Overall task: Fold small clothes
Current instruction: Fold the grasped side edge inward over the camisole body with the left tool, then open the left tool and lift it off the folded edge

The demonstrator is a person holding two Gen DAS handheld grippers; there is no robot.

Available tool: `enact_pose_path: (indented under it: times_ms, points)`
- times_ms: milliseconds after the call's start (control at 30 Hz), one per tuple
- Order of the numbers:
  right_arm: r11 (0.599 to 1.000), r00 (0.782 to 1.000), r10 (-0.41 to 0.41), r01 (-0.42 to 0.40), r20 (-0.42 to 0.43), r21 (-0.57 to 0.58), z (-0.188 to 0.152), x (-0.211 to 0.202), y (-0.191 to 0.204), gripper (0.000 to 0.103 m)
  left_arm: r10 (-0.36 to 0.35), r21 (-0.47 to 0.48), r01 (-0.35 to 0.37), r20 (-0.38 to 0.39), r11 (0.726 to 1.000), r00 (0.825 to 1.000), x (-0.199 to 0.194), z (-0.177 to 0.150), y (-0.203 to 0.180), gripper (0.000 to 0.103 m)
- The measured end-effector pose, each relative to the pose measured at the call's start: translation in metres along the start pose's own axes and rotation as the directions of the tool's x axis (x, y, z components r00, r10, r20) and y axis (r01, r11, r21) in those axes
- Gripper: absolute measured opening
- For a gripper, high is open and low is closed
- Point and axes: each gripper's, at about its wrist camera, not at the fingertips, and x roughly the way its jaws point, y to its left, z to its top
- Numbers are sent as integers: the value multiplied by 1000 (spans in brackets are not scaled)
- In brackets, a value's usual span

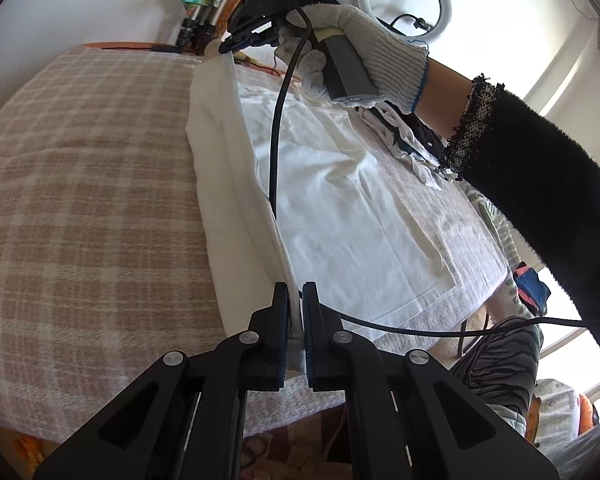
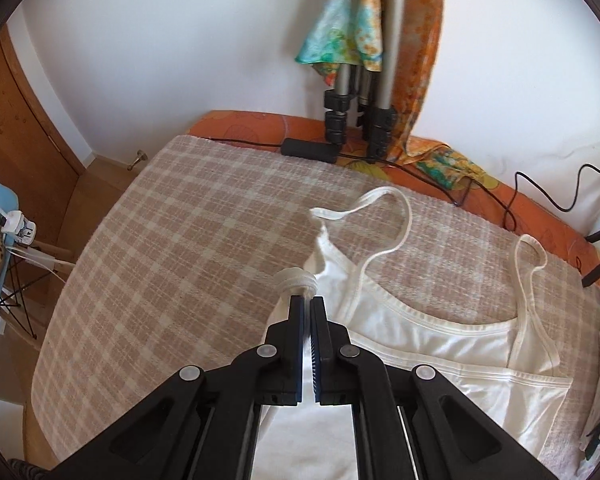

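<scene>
**Both grippers pinched one side of a white camisole on the plaid blanket**

A white camisole (image 2: 440, 344) lay spread on a beige plaid blanket (image 2: 160, 240), its two thin straps (image 2: 384, 216) looped out toward the far edge of the surface. One side of the garment was raised off the blanket in a long fold running between the two grippers, while the rest lay flat with soft wrinkles. In the left wrist view the same camisole (image 1: 340, 200) stretched away from the camera, its lifted edge forming a pale ridge down the middle.

The left gripper (image 1: 295, 300) was closed on the hem end of that raised edge, the fabric squeezed between its pads. The right gripper (image 2: 307, 304) was clamped on the upper corner near the armhole, a small bunch of rolled trim poking out beyond its tips. In the left view the right gripper (image 1: 236, 42) showed at the far end of the fold, held by a hand in a grey knit glove (image 1: 364, 44) with a dark fuzzy sleeve (image 1: 540, 184) behind it. A black cable (image 1: 278, 120) hung from it across the garment.

Beside the camisole sat a crumpled pile of other clothes (image 1: 404, 136). Beyond the blanket stood folded tripod legs (image 2: 360, 112) draped with a coloured scarf (image 2: 340, 36), against a white wall. A ring light (image 1: 404, 0) was on that wall side.
</scene>
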Motion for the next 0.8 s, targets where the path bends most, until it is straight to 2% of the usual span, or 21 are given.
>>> enact_pose_path:
  times_ms: [200,533,633,667,700,733,767,800]
  points:
    - [999,999,-31,31,-9,31,-17,11,-28,0,-7,48,10,-63,999,998,23,1,-20,5]
    - [997,998,-57,59,-40,45,-28,40,-46,0,-13,57,21,-123,998,992,45,4,-31,6]
    - [997,997,-61,63,-42,51,-31,44,-51,2,-48,34,53,-141,998,989,44,2,-29,16]
    - [996,997,-69,71,-35,57,-31,43,-53,4,-73,25,78,-138,997,988,42,1,-30,24]
    - [995,997,-75,77,-26,64,-31,40,-56,7,-96,21,100,-138,995,986,40,1,-30,29]
    - [994,996,-85,86,-17,73,-31,36,-59,26,-108,24,112,-136,993,985,38,1,-34,34]
    - [993,997,-76,76,-1,86,-32,30,-63,42,-114,32,119,-131,992,985,34,0,-35,34]
    - [993,998,-62,60,17,98,-33,23,-67,43,-127,41,133,-125,990,984,30,-1,-37,34]
